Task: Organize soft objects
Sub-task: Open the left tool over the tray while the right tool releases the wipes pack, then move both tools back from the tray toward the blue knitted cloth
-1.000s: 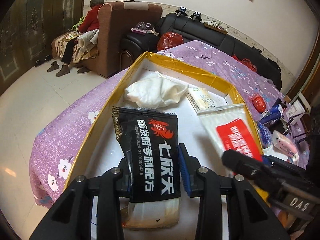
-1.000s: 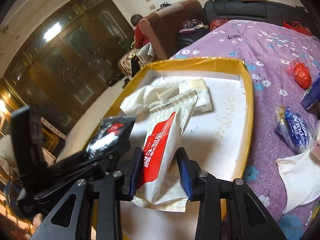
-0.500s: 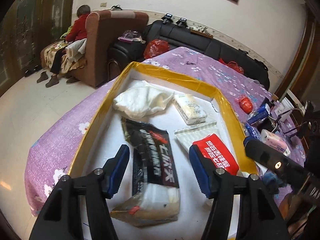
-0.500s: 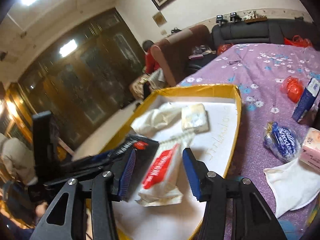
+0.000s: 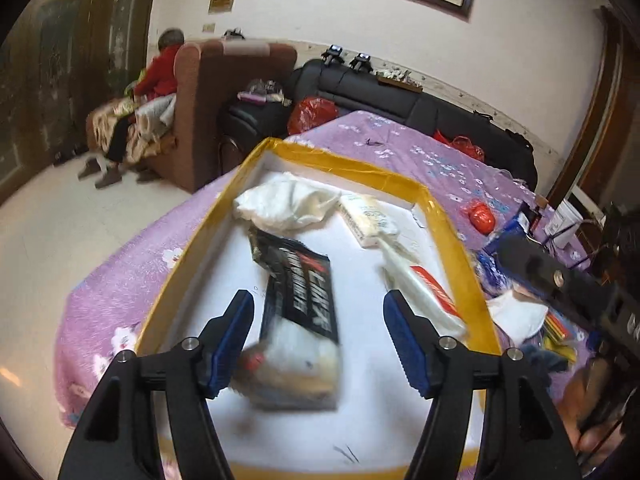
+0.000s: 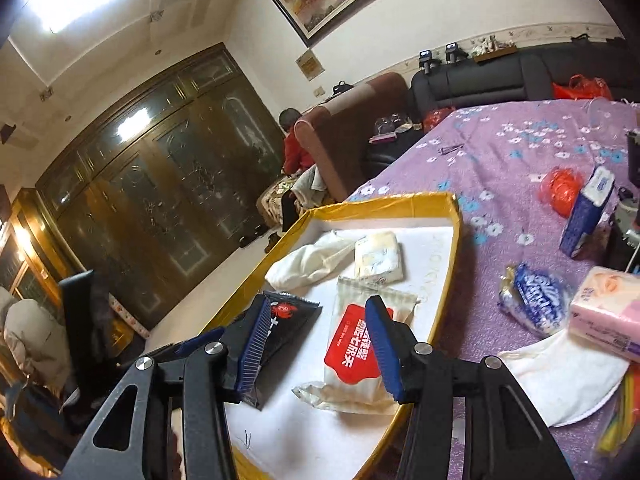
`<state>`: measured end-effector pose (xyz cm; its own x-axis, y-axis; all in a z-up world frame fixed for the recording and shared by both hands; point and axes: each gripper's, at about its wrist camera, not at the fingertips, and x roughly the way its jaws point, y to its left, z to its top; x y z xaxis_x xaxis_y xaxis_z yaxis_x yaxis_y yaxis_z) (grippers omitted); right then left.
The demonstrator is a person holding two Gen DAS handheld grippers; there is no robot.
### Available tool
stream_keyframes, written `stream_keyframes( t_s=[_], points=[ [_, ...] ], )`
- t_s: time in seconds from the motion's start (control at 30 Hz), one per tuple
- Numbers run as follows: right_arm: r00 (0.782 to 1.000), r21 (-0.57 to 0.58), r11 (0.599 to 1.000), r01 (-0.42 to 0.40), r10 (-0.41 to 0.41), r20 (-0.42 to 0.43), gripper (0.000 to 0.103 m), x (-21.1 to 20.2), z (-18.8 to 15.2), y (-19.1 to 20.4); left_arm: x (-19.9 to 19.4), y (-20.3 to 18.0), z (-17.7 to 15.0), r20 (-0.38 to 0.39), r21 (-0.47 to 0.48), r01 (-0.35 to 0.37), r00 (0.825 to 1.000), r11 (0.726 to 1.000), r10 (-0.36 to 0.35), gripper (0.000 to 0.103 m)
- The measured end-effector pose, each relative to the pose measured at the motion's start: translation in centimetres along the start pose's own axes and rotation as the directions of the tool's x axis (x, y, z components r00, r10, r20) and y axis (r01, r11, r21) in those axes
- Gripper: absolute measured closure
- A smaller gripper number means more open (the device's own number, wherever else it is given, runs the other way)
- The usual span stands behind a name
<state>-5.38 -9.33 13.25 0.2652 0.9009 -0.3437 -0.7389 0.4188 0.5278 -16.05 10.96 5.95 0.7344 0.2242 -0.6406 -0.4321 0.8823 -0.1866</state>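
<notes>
Between my left fingers, lying on the white floor of the tray [image 5: 456, 236], is the black pack [image 5: 298, 300]; my left gripper [image 5: 318, 340] is spread wide above it, neither pad touching it, and the pack's near end is blurred. Just beside it, toward my right finger, lies the red-label pack [image 5: 424, 292], also flat in the tray. My right gripper [image 6: 316, 344] is likewise spread wide, with the red-label pack [image 6: 354, 344] resting loose between its fingers and the black pack [image 6: 288, 320] partly behind the left pad. Ahead of both jaws, at the tray's far end, a crumpled white cloth [image 5: 288, 204] sits touching a small pale tissue pack [image 5: 370, 218]. Beyond my right gripper's right finger, outside the yellow rim, the purple tablecloth [image 6: 508, 148] carries a white pad [image 6: 560, 380], a blue wrapped pack [image 6: 536, 304], a pink tissue pack [image 6: 608, 312], an upright blue box [image 6: 586, 212] and a red bag [image 6: 560, 190]. Farther ahead stand a brown armchair [image 5: 224, 92] with a seated person in red [image 5: 160, 72] and a black sofa [image 5: 400, 100].
</notes>
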Motion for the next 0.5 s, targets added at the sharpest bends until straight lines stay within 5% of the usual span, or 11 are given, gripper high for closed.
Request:
stream_keyframes(
  t_s=[0.13, 0.27, 0.5],
  points=[
    [0.999, 0.014, 0.999, 0.042, -0.042, -0.012, 0.049, -2.3, 1.3, 0.5, -2.7, -1.7, -0.4, 0.040, -0.009, 0.011, 0.999, 1.000, -0.011, 0.032],
    [0.995, 0.068, 0.997, -0.028, 0.034, -0.090, 0.049, -4.0, 2.8, -0.5, -4.5, -5.2, -1.1, 0.062, 0.048, 0.059, 0.996, 0.997, -0.062, 0.027],
    [0.991, -0.092, 0.996, 0.017, -0.029, -0.128, 0.049, -9.5, 1.0, -5.5, -3.5, -12.0, -3.4, -0.026, 0.216, 0.160, 0.987, 0.963, -0.158, 0.027]
  ],
)
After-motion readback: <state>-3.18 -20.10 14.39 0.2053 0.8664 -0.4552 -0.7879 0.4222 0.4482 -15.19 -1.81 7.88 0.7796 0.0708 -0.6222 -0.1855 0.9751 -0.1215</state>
